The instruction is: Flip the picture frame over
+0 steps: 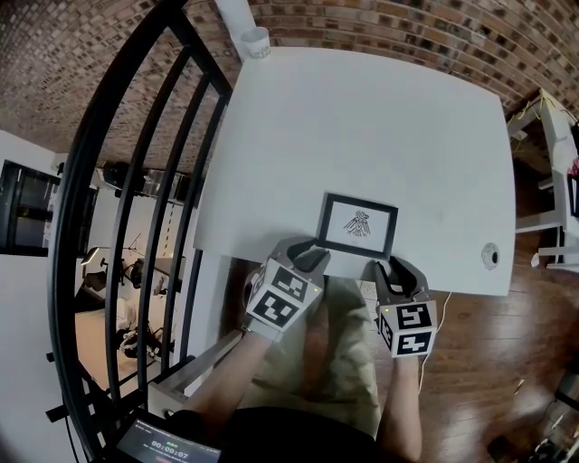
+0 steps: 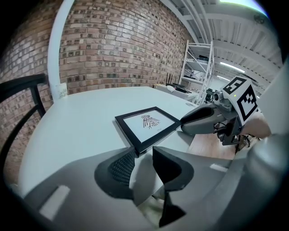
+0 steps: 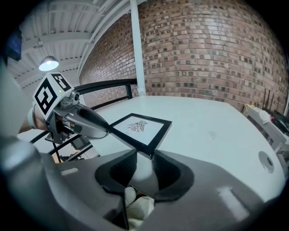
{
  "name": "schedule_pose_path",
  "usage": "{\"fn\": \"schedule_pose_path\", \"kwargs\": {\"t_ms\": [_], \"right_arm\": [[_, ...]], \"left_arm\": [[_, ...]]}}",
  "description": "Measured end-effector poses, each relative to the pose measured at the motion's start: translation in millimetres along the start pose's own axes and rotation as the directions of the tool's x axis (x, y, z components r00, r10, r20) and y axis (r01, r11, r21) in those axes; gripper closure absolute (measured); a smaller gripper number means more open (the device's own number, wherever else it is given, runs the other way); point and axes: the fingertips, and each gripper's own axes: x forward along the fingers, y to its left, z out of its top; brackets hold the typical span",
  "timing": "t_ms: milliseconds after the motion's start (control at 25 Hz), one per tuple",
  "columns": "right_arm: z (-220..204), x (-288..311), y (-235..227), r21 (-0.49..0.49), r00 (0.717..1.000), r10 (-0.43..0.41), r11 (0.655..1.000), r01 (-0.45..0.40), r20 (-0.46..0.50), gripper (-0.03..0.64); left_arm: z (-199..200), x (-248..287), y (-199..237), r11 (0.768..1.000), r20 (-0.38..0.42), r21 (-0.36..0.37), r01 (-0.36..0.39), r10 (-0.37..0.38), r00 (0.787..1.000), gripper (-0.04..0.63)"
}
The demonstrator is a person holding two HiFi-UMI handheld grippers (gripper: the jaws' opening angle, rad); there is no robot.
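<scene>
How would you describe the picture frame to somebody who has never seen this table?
Find the big white table in front of the brick wall. Near its front edge, closest to the person, lies a small picture frame. It is the only flat black-bordered rectangle there, with a dark drawing on white paper.

Bright, even light washes the white table [image 1: 362,127], shadows soft. A lamp [image 3: 48,63] glares upper left in the right gripper view; fisheye corners go black.
</scene>
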Motion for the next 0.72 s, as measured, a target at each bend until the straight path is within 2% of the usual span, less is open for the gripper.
{"fn": "schedule_pose_path", "kwargs": {"t_ms": [280,720], "right_arm": [[1,0,1,0.007,1.000,-0.003,1.000,0.003,0.013,0.492],[-1,-12,3,0.018,0.999,-0.003,1.000,0.002,0.033,0.489]], "left_arm": [[0,0,-3,1.000,0.017,-0.011,0.014,-0.014,1.000,0.462],[-2,-12,-14,0.998,0.063,-0.053,0.031,-0.027,0.998,0.465]]}}
